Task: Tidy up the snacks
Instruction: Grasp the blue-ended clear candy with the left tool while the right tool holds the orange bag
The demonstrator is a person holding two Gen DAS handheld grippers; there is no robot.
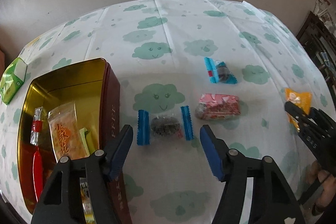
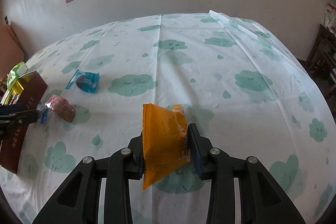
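A clear snack packet with blue ends [image 1: 164,126] lies flat on the cloud-print tablecloth. My left gripper [image 1: 166,129] hangs over it, open, one finger on each side and neither pad touching it. Just left stands an open tin [image 1: 112,98], gold inside and maroon outside, with several snack packets in it. My right gripper [image 2: 166,135] is shut on an orange snack packet [image 2: 162,140], which stands on edge between the pads. In the left wrist view that orange packet [image 1: 298,98] shows at the far right.
A blue packet [image 1: 220,70] and a pink packet [image 1: 218,107] lie right of the left gripper. A green box [image 1: 13,79] sits beyond the tin at the table's left edge. Dark wooden furniture [image 2: 323,60] stands off the right side. The wall and a window are behind.
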